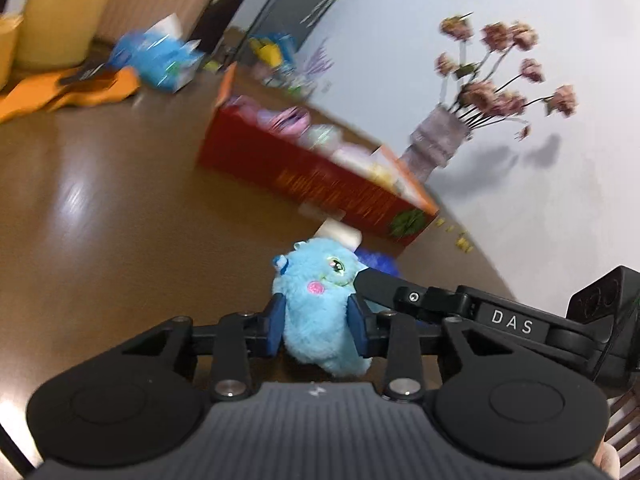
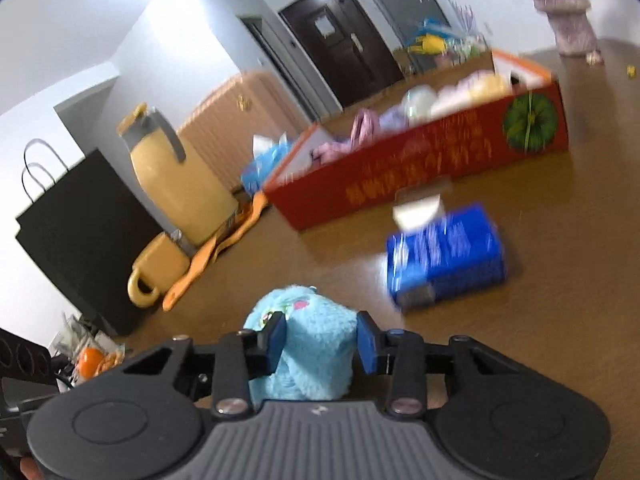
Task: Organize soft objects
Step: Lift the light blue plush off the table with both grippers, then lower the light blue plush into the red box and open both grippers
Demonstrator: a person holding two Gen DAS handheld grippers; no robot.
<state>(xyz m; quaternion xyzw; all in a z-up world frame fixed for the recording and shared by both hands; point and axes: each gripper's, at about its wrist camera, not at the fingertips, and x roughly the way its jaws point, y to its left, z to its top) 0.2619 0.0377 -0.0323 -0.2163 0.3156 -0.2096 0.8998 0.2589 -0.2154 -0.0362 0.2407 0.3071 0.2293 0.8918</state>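
Blue plush (image 1: pixel 320 304), face in left view

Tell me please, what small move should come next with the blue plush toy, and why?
Probably carry the blue plush toy toward the red box and release it there. The left tongs and the right tongs both press on it, and the box, open at the top, already holds other soft things. One pair of tongs likely needs to let go first.

Left gripper (image 1: pixel 318 322), low in its frame's centre, clamps the plush (image 1: pixel 316 300); right gripper (image 2: pixel 320 338), likewise low centre, clamps it too.
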